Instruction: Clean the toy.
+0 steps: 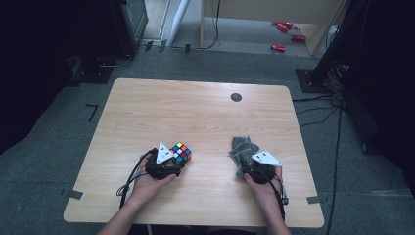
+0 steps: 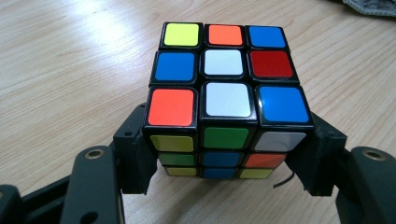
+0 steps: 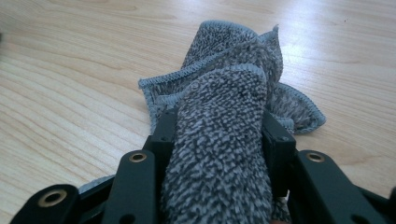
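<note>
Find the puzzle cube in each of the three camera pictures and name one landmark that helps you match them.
High view: puzzle cube lies left of centre, at the left gripper.
Left gripper view: centre, between the black jaws.
Right gripper view: not in it.
Shared landmark: the grey cloth, at the top right corner and in the centre.

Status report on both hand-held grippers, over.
Left hand-held gripper clamped on puzzle cube, cube on table. Right hand-held gripper pinching grey cloth. Nothing between them.

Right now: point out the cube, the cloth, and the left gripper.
cube [image 2: 223,100], left gripper view, white top-face sticker.
cloth [image 3: 219,154], right gripper view, fold between the jaws.
left gripper [image 1: 172,159], high view, between its fingertips.
</note>
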Demonstrator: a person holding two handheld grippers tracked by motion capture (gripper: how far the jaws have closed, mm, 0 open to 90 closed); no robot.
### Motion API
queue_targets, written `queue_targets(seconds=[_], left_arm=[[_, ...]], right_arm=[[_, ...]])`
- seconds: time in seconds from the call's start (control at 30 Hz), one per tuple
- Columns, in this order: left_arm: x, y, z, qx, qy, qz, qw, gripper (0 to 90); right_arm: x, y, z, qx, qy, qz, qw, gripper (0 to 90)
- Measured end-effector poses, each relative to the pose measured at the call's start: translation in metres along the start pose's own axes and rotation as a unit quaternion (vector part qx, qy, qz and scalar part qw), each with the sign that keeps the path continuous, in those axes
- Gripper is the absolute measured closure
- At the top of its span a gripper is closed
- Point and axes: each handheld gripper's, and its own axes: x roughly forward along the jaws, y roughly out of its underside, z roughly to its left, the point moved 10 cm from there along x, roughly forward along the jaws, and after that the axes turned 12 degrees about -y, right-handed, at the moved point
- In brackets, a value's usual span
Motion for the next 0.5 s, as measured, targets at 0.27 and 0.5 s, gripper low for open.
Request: queue_targets(seconds=[0.27, 0.5], left_arm=[[-0.004, -0.005, 0.001, -0.017, 0.004, -0.014, 0.9998, 21.0], [-0.028, -0.019, 0.009, -0.038, 0.012, -0.023, 0.999, 11.8]], right_arm=[[-0.001, -0.002, 0.001, 0.011, -0.017, -0.01, 0.9997, 46.4], [-0.017, -0.023, 0.005, 0.02, -0.025, -0.032, 0.999, 10.8]])
